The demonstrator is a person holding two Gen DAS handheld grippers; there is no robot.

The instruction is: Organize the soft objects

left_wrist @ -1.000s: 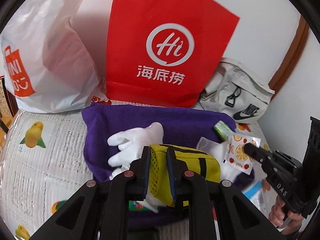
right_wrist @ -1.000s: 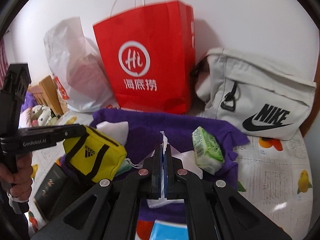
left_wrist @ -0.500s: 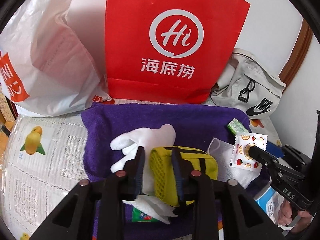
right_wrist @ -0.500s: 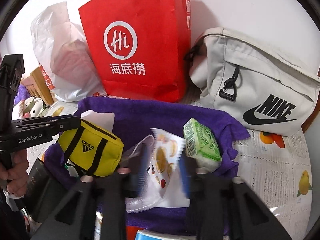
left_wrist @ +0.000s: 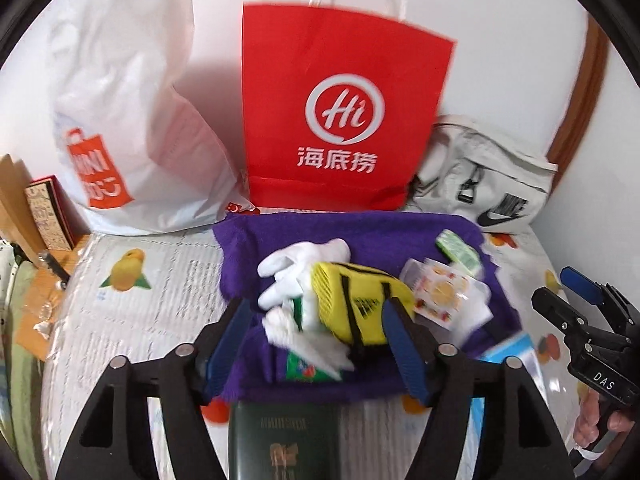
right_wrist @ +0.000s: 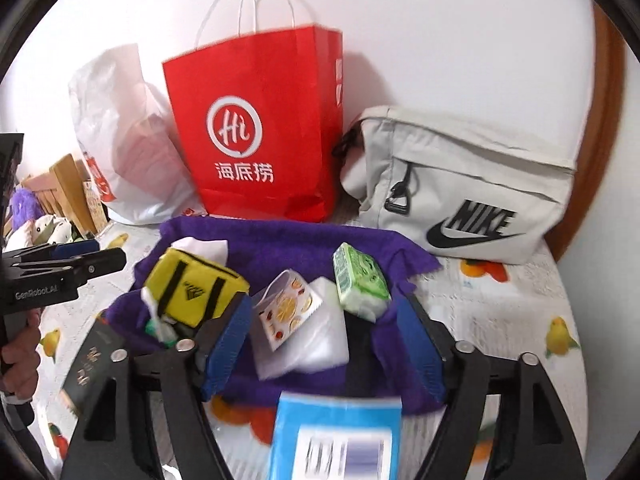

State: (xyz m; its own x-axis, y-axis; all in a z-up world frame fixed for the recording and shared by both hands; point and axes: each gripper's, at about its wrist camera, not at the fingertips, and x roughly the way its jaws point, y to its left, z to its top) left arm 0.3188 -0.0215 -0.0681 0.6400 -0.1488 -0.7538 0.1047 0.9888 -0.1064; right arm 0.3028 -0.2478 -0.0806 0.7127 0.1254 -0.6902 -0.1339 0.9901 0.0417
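Both grippers are letting go. Left gripper (left_wrist: 316, 340): jaws apart & opening, yellow Adidas pouch (left_wrist: 360, 304) lies between them on the purple towel (left_wrist: 380, 236), pads not pressing it. Right gripper (right_wrist: 324, 340): jaws apart & opening, fruit-print sachet (right_wrist: 290, 308) between them, loose, green tissue pack (right_wrist: 360, 280) just beyond the right jaw. To do it well: open fully before backing off, so pads don't drag the soft stuff off the towel. Both point steeply down at the pile, w/ the handles held from behind.
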